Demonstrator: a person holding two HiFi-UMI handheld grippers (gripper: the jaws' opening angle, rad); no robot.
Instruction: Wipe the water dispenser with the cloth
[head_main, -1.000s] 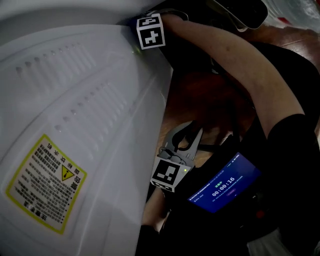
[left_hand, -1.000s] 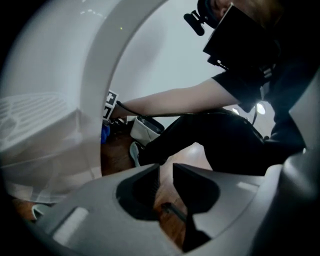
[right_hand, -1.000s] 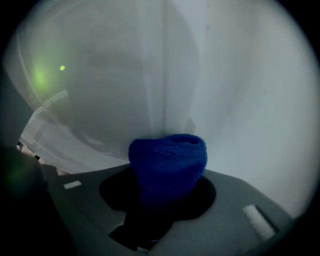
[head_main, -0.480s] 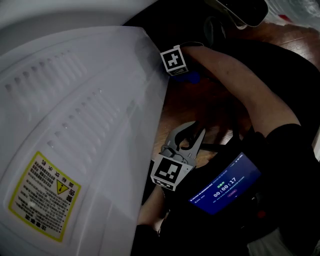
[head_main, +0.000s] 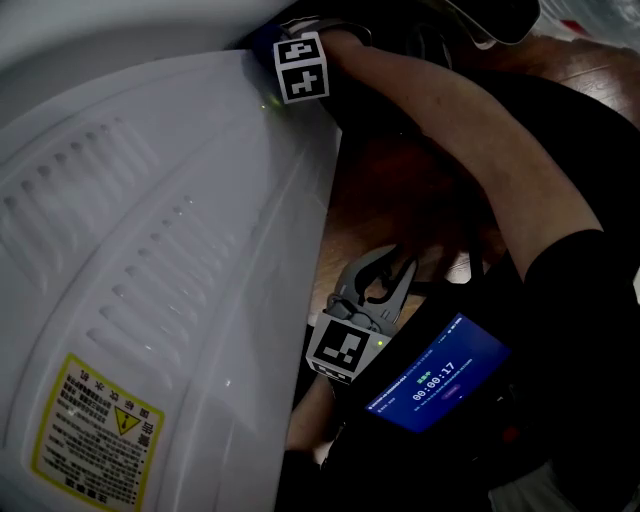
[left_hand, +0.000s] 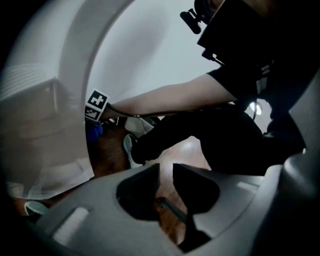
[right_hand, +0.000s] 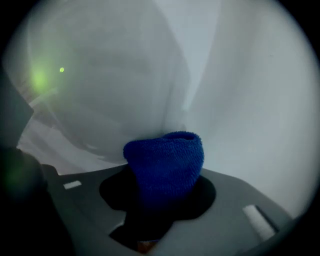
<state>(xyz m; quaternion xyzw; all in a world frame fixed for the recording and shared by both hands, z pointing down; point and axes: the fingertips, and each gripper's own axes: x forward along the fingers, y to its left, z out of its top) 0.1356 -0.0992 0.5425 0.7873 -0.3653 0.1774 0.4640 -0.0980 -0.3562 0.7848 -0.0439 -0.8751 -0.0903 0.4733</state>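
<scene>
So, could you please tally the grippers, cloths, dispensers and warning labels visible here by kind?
Grippers (left gripper, right gripper): 2
Blue cloth: 1
Water dispenser: 1
Yellow warning label: 1
Total: 5

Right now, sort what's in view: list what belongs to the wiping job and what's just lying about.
Job: water dispenser; blue cloth, clamped in the right gripper.
Not in use: left gripper, empty, jaws slightly apart; timer screen; light shoe.
</scene>
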